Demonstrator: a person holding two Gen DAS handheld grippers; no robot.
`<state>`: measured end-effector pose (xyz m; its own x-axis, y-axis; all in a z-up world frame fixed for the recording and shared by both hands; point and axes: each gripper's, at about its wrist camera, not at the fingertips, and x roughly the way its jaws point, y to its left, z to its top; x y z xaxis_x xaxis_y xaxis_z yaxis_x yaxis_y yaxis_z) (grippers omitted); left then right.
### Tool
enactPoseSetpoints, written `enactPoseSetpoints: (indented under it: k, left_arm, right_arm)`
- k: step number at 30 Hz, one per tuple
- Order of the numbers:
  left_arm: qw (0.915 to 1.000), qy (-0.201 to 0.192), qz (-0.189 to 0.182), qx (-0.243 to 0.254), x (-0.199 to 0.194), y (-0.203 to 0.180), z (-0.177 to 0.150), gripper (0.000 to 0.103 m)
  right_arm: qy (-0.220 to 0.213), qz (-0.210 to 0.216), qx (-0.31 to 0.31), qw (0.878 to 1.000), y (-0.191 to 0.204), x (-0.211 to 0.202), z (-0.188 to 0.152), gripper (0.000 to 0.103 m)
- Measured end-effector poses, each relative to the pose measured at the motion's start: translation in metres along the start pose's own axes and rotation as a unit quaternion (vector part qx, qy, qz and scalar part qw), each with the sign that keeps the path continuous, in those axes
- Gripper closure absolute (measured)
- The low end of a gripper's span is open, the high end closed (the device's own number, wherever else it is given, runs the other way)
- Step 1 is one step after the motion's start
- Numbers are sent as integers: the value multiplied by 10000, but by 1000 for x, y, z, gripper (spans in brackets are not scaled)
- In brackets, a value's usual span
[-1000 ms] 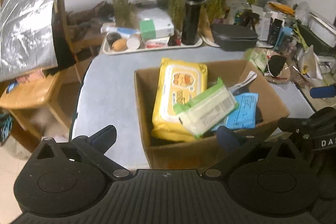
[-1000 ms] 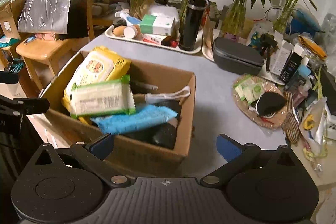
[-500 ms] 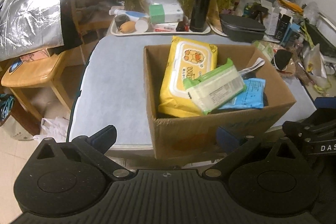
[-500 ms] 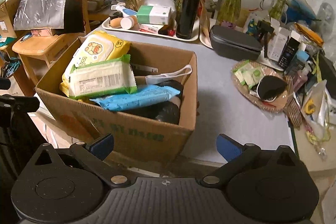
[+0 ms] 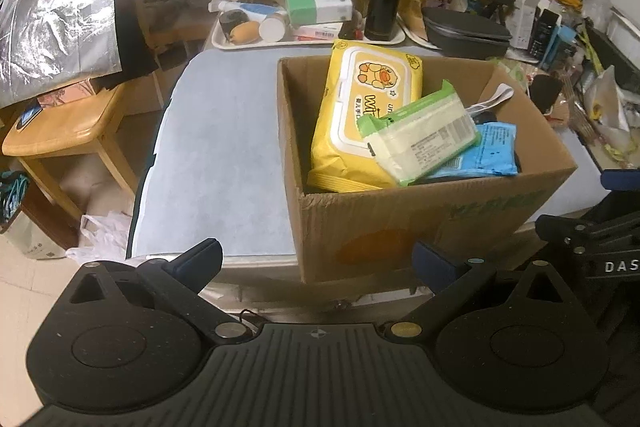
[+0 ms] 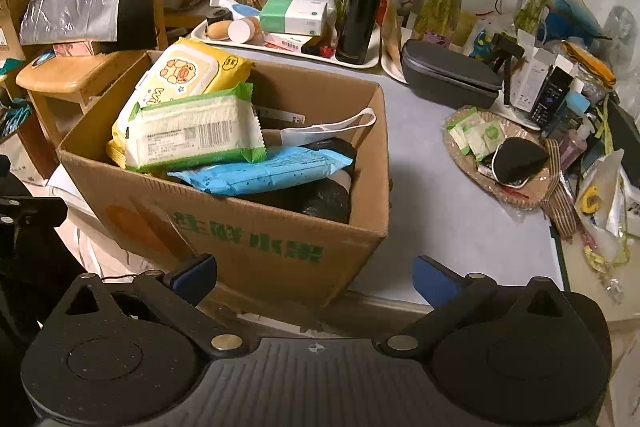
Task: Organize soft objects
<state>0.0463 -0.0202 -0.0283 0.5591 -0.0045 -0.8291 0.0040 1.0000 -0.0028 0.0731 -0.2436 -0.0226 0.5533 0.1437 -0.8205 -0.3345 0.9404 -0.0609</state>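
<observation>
A cardboard box (image 5: 432,223) (image 6: 256,239) stands at the table's near edge. Inside lie a yellow wipes pack (image 5: 360,107) (image 6: 180,73), a green-edged white pack (image 5: 420,135) (image 6: 192,131) on top of it, a blue pack (image 5: 488,151) (image 6: 264,173), a white mask strap (image 6: 332,129) and dark soft items (image 6: 324,199). My left gripper (image 5: 316,263) is open and empty, below and in front of the box. My right gripper (image 6: 314,273) is open and empty too, in front of the box's printed side.
A light blue table (image 5: 224,147) (image 6: 452,223) holds a white tray (image 5: 280,41) with small boxes and a black flask (image 6: 360,11), a dark case (image 6: 448,79), a woven plate (image 6: 504,163) with sachets, and plant vases. A wooden stool (image 5: 60,131) stands at the left.
Both grippers have pulled back and away from the box, so its front wall now shows. The box contents have not shifted.
</observation>
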Motion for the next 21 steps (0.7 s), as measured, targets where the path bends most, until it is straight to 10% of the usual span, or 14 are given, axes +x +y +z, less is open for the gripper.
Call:
enactPoseSetpoints:
  k: [21]
  left_arm:
    - [9999,-26,79,114,1,2,1,0]
  right_arm:
    - [-51,-45,76,9999,-6,-1,-1,0]
